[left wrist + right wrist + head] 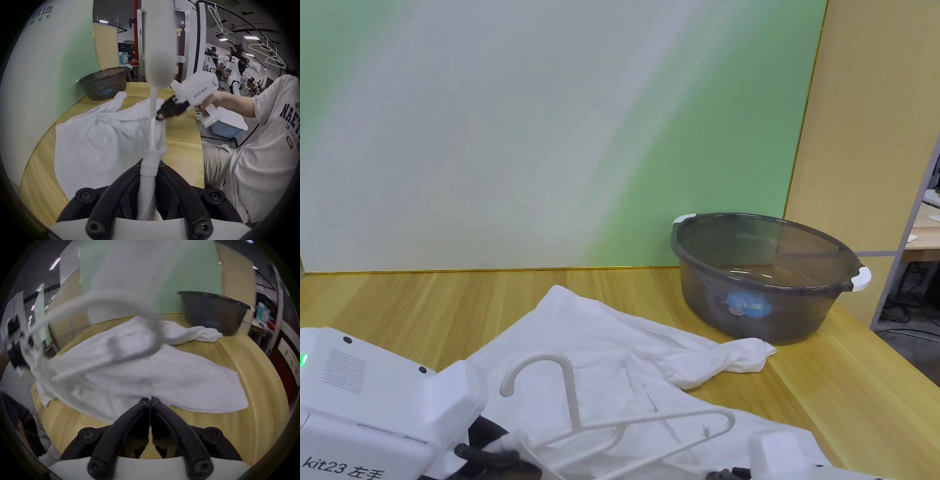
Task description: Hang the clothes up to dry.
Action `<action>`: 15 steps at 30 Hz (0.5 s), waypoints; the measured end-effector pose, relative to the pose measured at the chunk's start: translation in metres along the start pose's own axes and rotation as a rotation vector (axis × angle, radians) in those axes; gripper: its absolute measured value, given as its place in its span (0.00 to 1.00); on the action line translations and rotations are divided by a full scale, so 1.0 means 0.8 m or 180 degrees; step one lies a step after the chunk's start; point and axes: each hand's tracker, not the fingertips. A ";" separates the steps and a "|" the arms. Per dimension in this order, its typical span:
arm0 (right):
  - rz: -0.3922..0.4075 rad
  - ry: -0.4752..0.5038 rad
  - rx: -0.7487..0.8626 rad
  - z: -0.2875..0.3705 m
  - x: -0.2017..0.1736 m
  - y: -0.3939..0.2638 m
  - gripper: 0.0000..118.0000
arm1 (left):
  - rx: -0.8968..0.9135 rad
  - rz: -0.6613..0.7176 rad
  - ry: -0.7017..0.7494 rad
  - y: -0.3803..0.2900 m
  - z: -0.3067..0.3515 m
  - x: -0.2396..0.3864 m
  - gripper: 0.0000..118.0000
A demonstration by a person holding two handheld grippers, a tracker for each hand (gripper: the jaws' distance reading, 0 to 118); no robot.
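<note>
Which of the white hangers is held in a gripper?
The white hanger over the shirt, clamped in the left gripper; the others hang overhead on the rack.

We are reading "kit23" plus two characters on the white housing (356, 400) of the left tongs (149, 165), and "NAE" on the person's shirt (259, 146).

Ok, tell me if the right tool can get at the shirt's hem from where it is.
Probably yes. The right tool sits with jaws closed at the white shirt edge, bare table around it. It must open first.
</note>
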 end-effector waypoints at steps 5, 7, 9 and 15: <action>-0.0369 0.0175 0.0133 0.025 0.018 0.017 0.01 | -0.0088 0.0033 -0.0104 -0.006 -0.013 0.003 0.02; -0.0258 0.0046 0.0166 0.032 0.012 0.023 0.01 | -0.0066 0.0048 -0.0043 -0.009 -0.016 0.003 0.02; -0.0117 -0.0037 0.0287 0.039 0.008 0.029 0.01 | -0.0106 0.0057 -0.0022 -0.011 -0.017 0.003 0.02; -0.0485 0.0232 0.0470 0.063 0.017 0.051 0.01 | -0.0191 0.0060 0.0014 -0.018 -0.020 0.000 0.02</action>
